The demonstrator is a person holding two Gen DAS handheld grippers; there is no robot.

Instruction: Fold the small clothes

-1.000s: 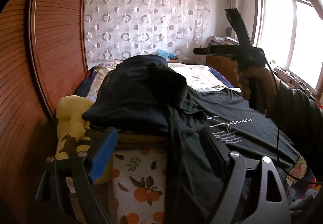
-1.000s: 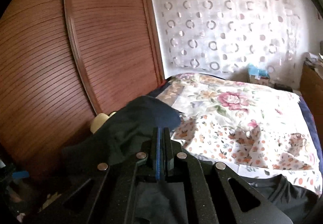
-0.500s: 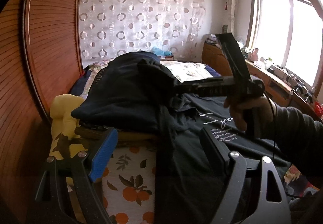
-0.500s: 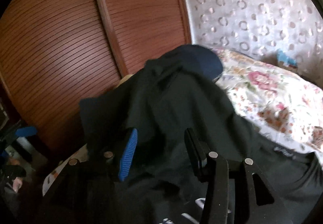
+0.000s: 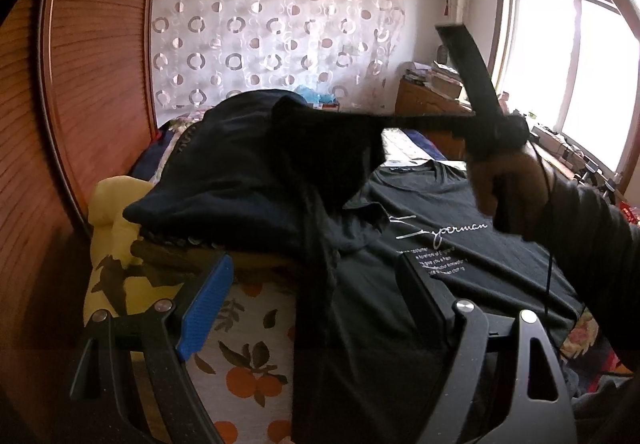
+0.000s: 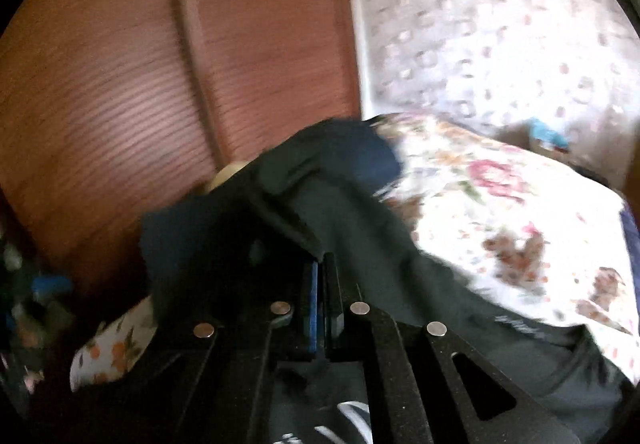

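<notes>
Since your right gripper (image 6: pixel 320 284) pinches the soft, floppy black shirt (image 5: pixel 460 264), grab its edge with your wide-open left gripper (image 5: pixel 316 308).

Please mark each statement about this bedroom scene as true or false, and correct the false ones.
1. The left gripper is open, with nothing between its fingers. True.
2. The right gripper is wide open. False: its fingers are shut on a fold of the black T-shirt.
3. The black T-shirt has white lettering on it. True.
4. The T-shirt lies on a wooden table. False: it lies on a bed with a floral sheet.
5. A dark blue garment is heaped at the T-shirt's left in the left wrist view. True.
6. The wardrobe door is white. False: it is reddish-brown wood.
</notes>
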